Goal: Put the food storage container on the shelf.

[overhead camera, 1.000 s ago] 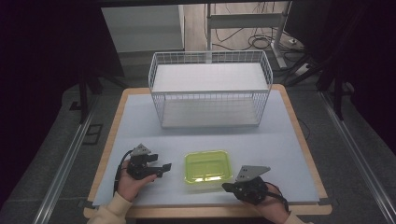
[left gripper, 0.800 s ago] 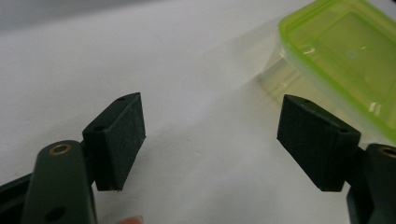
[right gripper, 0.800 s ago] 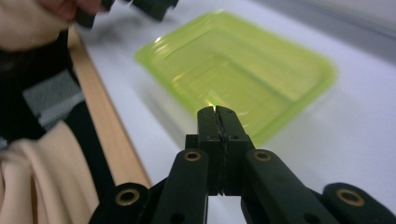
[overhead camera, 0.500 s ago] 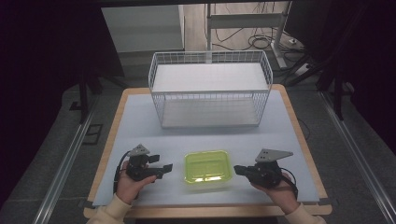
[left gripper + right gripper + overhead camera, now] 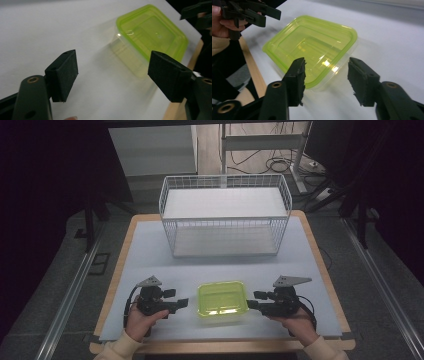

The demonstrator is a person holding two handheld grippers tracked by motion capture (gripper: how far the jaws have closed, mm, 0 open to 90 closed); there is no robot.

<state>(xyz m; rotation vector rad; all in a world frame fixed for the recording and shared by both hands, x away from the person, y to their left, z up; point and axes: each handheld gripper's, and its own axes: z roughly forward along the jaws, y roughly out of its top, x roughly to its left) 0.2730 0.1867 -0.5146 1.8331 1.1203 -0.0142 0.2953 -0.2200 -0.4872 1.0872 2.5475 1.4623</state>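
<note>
A clear tub with a lime-green lid [image 5: 221, 298] [image 5: 152, 37] [image 5: 312, 45] rests on the white mat near the table's front edge. My left gripper [image 5: 178, 302] [image 5: 112, 75] sits just left of it, jaws open and empty, pointing at the tub. On the tub's right my right gripper [image 5: 253, 301] [image 5: 326, 76] points at it; its jaws have just been opening and stand apart, nothing between them, the tub's near corner just beyond the tips. In the right gripper view the left gripper [image 5: 259, 15] appears at the top left.
A white wire basket [image 5: 225, 217] stands at the back of the table on the white mat [image 5: 150, 250]. The wooden table edge [image 5: 220, 347] runs along the front. Dark floor and metal rails flank the table.
The right hand has moved right and up the table, from the front edge to beside the tub, and its jaws have opened. The left gripper has stayed put.
</note>
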